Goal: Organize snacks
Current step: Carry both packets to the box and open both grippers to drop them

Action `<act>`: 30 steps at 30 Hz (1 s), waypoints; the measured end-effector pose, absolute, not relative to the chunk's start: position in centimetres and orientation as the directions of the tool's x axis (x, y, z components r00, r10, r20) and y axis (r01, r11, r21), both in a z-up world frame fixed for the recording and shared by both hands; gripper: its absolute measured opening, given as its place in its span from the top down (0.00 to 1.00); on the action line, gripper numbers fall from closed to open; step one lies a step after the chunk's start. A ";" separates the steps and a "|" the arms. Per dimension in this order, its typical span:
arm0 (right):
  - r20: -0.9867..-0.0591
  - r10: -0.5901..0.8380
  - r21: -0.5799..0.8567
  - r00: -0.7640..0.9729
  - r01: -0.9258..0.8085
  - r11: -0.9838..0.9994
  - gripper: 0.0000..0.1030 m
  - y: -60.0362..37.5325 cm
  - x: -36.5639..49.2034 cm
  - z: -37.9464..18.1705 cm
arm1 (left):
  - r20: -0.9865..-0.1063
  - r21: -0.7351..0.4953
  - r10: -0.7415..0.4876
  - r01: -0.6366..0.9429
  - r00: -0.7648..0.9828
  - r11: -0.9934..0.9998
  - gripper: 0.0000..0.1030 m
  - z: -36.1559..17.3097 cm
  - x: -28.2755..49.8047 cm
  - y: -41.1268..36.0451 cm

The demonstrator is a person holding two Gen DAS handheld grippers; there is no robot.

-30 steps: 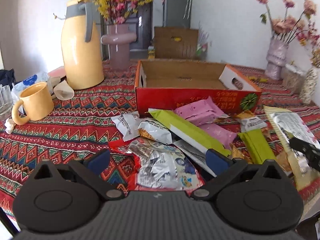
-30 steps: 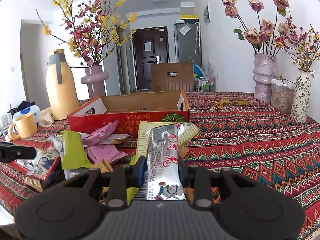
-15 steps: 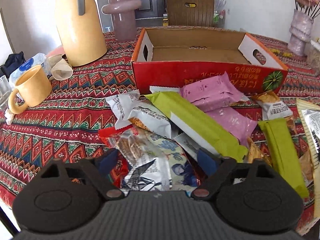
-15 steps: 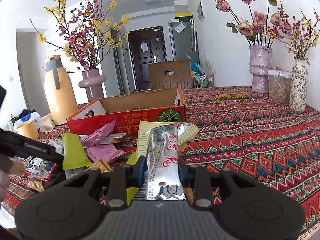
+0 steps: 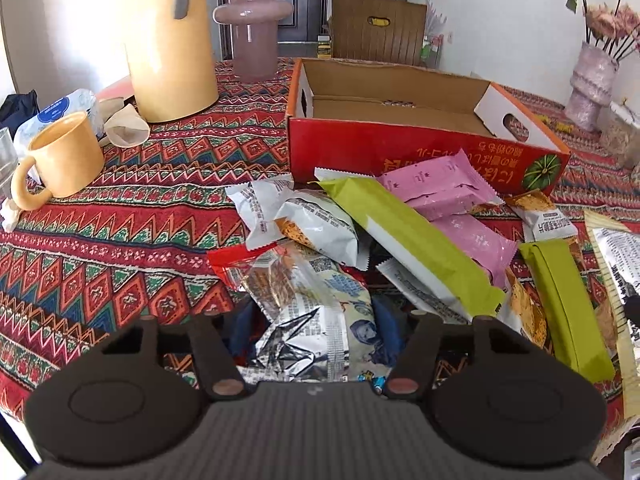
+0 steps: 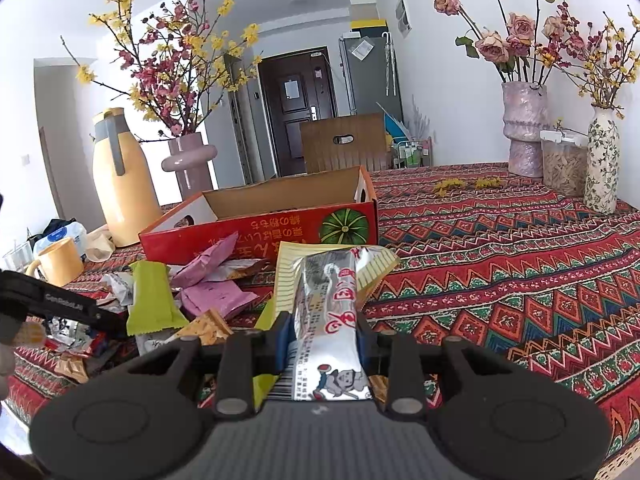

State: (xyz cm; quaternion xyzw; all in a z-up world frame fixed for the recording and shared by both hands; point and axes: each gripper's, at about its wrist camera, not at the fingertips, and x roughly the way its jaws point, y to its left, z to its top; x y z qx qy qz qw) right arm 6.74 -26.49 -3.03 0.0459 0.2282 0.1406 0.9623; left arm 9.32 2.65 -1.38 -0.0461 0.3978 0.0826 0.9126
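While your left gripper (image 5: 314,326) closes around the silver crinkled packet (image 5: 312,320) just before the red box (image 5: 400,152), pinch its middle squarely; your right gripper (image 6: 320,336) already clamps the long silver snack (image 6: 330,320).

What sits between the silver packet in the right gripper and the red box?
Only low clutter. The right gripper is shut on the silver packet. Toward the red box lie a yellow-striped packet and pink packets, flat on the tablecloth. A lifted carry looks unobstructed.
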 end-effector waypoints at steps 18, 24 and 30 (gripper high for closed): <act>-0.411 0.295 0.156 0.863 -0.252 0.955 0.71 -26.7 6.6 -2.8 | -0.578 -0.060 0.051 -0.105 0.814 0.993 0.42 3.0 4.3 2.2; -0.390 0.297 0.153 0.871 -0.257 0.954 0.71 -26.6 6.7 -2.0 | -0.534 -0.070 0.018 -0.065 0.845 0.995 0.42 4.4 4.3 1.0; -0.361 0.299 0.152 0.883 -0.261 0.953 0.71 -26.4 7.7 -0.5 | -0.499 -0.087 -0.015 -0.033 0.866 0.996 0.42 5.3 5.6 0.1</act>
